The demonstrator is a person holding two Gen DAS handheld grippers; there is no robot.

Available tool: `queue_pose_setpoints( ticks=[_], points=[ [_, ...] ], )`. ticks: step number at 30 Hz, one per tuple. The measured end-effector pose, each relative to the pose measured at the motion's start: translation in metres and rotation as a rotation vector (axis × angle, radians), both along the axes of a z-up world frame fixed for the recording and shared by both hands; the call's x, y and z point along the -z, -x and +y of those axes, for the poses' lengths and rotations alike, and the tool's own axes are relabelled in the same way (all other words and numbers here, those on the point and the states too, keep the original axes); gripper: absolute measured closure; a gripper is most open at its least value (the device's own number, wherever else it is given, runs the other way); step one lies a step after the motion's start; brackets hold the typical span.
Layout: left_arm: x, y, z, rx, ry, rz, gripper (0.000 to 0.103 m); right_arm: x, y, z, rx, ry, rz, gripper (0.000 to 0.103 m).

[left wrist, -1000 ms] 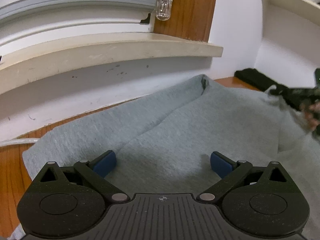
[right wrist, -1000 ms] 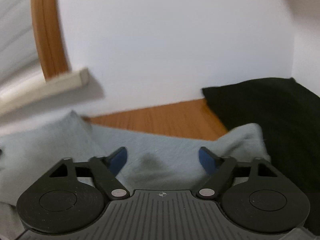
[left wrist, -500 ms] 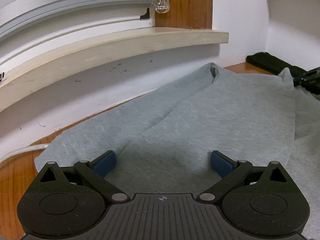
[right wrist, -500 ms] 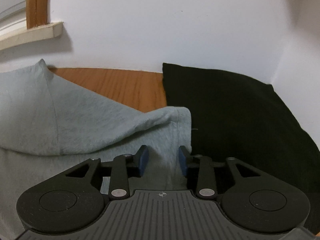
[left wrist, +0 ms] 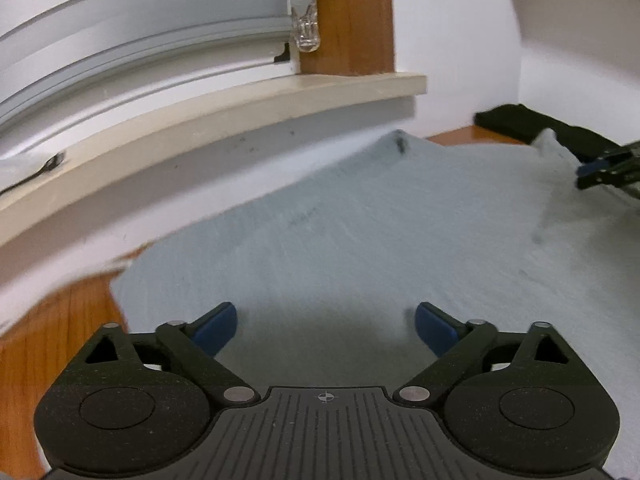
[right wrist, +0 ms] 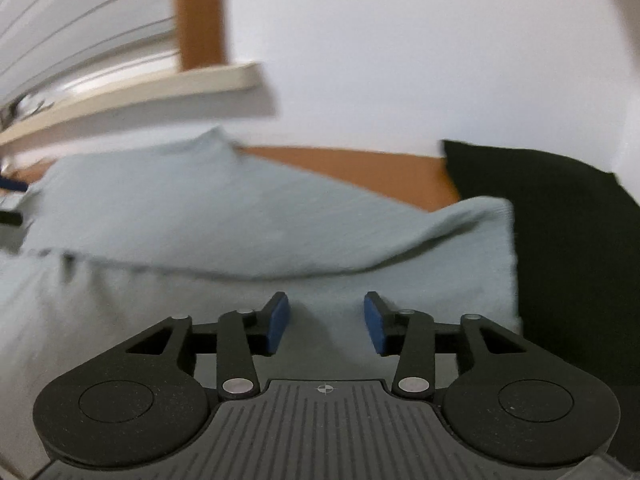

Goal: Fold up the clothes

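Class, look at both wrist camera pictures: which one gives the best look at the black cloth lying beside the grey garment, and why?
The right wrist view. There the black cloth fills the right side, its edge meeting the grey garment. The left wrist view shows only a thin dark strip of it far off by the wall.

We were in a home room, by the look of it: a cream window sill (left wrist: 224, 112) under white slatted blinds (left wrist: 132, 44) with a clear plastic cord pull (left wrist: 306, 28), an orange-brown wooden window frame (left wrist: 348, 20), plain white walls (right wrist: 400, 60), and an orange-brown wooden table (right wrist: 352, 172).
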State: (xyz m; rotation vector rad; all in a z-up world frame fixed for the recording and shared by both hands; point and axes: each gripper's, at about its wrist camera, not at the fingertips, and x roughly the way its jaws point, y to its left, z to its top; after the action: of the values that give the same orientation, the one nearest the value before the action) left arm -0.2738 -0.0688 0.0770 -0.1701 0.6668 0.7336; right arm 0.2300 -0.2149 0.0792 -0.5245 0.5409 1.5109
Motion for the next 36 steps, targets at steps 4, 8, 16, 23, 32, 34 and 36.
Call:
queue_pose_setpoints(
  ticks=[4, 8, 16, 23, 32, 34, 36],
  points=[
    [0.003, 0.025, -0.030, -0.017, 0.010, 0.014, 0.031, -0.007, 0.005, -0.014, -0.017, -0.014, -0.003, 0.060],
    [0.004, 0.045, -0.049, -0.034, 0.020, 0.037, 0.041, -0.010, 0.001, -0.031, 0.002, 0.003, -0.012, 0.060],
    [0.005, 0.073, -0.059, -0.033, 0.037, 0.042, 0.043, -0.004, 0.008, -0.032, 0.037, 0.026, -0.057, 0.056],
    [0.002, 0.063, -0.052, -0.033, 0.027, 0.090, 0.043, 0.002, -0.001, -0.033, 0.047, -0.012, -0.011, 0.056],
    [0.003, 0.069, -0.029, -0.046, 0.046, 0.075, 0.041, 0.003, 0.003, 0.008, 0.043, -0.009, -0.032, 0.055],
    [0.003, 0.069, -0.025, -0.052, 0.046, 0.072, 0.040, 0.003, 0.001, 0.016, 0.040, -0.007, -0.031, 0.053],
    [0.003, 0.069, -0.021, -0.055, 0.048, 0.068, 0.039, 0.003, 0.001, 0.025, 0.046, 0.001, -0.033, 0.052]
  ],
)
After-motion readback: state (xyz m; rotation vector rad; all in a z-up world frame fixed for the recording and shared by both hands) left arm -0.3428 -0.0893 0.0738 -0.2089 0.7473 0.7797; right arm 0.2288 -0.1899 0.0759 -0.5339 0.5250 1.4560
